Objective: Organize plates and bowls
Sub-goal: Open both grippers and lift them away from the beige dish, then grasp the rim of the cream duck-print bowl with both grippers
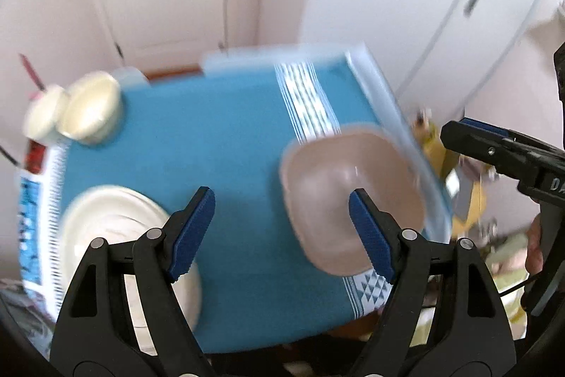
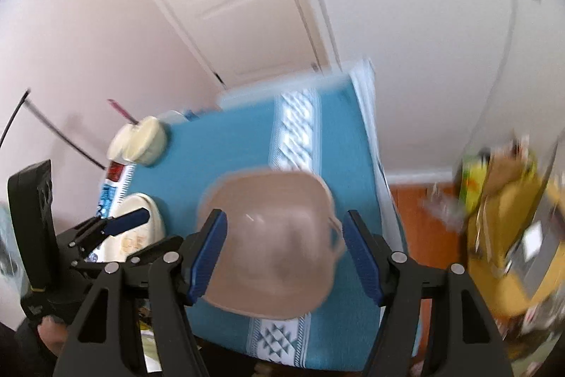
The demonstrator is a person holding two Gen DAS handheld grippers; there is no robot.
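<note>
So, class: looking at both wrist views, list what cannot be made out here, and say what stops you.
- Cream plates, left wrist view: the left gripper covers the near edge, and blur hides the count.
- Cream bowls, left wrist view: smeared, so it is unclear whether they touch.
- Pink bowl, right wrist view: blur hides any stacking.
- Yellow clutter, right wrist view: blurred and cut by the edge.
</note>
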